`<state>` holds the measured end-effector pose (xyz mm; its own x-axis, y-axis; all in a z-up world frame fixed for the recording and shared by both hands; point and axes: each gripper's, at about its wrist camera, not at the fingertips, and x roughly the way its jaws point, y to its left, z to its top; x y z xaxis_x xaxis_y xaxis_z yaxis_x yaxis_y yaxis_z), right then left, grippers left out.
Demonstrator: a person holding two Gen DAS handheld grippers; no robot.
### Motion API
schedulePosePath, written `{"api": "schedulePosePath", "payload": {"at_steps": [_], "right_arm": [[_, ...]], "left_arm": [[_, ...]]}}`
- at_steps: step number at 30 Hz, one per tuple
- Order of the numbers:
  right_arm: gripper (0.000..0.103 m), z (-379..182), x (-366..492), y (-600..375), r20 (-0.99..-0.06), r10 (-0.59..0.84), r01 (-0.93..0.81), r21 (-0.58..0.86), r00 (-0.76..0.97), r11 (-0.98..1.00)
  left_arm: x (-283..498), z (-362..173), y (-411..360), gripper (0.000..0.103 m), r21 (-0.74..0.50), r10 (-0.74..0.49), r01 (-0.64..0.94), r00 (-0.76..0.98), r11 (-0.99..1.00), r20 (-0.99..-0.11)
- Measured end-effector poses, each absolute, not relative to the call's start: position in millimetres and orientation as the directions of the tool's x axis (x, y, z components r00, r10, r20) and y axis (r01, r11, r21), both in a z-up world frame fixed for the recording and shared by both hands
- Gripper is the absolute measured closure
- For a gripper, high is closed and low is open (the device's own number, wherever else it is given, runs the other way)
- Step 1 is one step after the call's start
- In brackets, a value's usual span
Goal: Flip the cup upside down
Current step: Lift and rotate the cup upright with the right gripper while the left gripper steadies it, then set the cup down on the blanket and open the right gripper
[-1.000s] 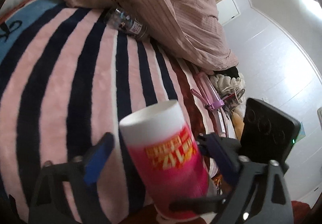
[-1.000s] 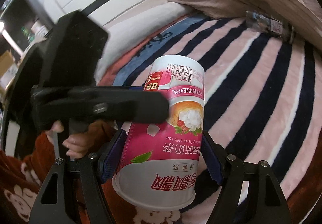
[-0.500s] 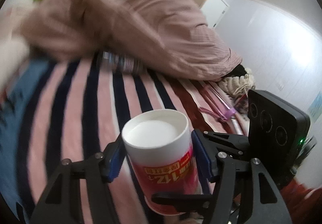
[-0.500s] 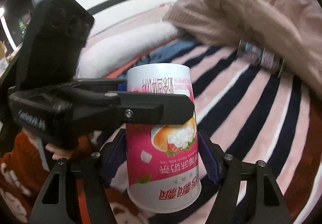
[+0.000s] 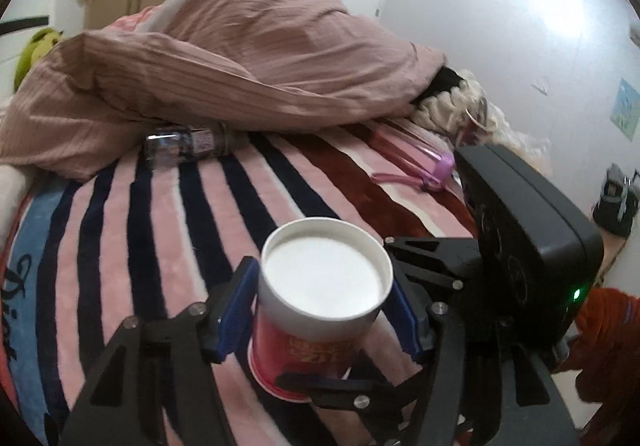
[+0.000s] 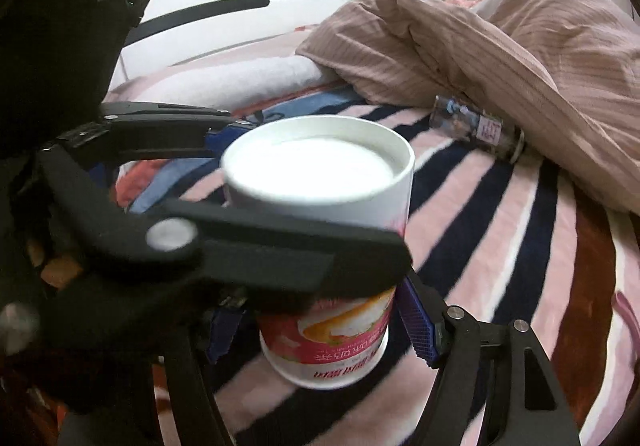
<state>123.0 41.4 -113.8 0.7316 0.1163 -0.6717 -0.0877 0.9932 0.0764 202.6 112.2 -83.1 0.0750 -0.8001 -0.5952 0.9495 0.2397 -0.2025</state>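
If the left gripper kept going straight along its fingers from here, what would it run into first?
The cup already sits between the left gripper and anything ahead. Beyond it, probably the striped blanket, then the clear bottle lying by the pink duvet; depth is hard to judge through the fisheye.

The bed [image 5: 168, 230] is covered by a fleecy blanket [image 5: 120, 246] striped in pink, navy and white, with dark red bands toward one side and a blue patch with black script at the other edge. A rumpled dusty-pink quilt [image 5: 248, 61] lies heaped across the far end. Just beside its lower edge a clear bottle [image 5: 188, 143] with a printed label lies on its side on the stripes, its cap end touching the quilt. A pink bottle [image 5: 420, 161] with a purple cap and strap lies on the red bands, near a fluffy cream bundle [image 5: 452, 109].
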Motion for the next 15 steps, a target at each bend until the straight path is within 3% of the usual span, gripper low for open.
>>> {"api": "schedulePosePath", "payload": {"at_steps": [2,4,10,15], "right_arm": [[0.035,-114.6,116.2,39.7,-0.670,0.121,-0.085,0.086,0.733,0.993],[0.034,-114.0,111.2,39.4,-0.669,0.122,-0.084,0.088,0.733,0.993],[0.021,-99.6,91.5,42.2,-0.644,0.115,-0.081,0.082,0.757,0.993],[0.013,-70.0,66.4,45.7,-0.598,0.094,-0.060,0.076,0.796,0.995]], "left_arm": [[197.5,-83.8,112.4,0.039,-0.206,-0.795,0.951,0.061,0.230,-0.604],[195.1,-82.9,114.0,0.026,-0.205,-0.791,0.949,0.069,0.240,-0.607],[189.2,-67.8,130.6,0.013,-0.208,-0.806,0.943,0.094,0.260,-0.585],[181.2,-41.6,156.4,0.009,-0.204,-0.826,0.929,0.155,0.308,-0.542]]}}
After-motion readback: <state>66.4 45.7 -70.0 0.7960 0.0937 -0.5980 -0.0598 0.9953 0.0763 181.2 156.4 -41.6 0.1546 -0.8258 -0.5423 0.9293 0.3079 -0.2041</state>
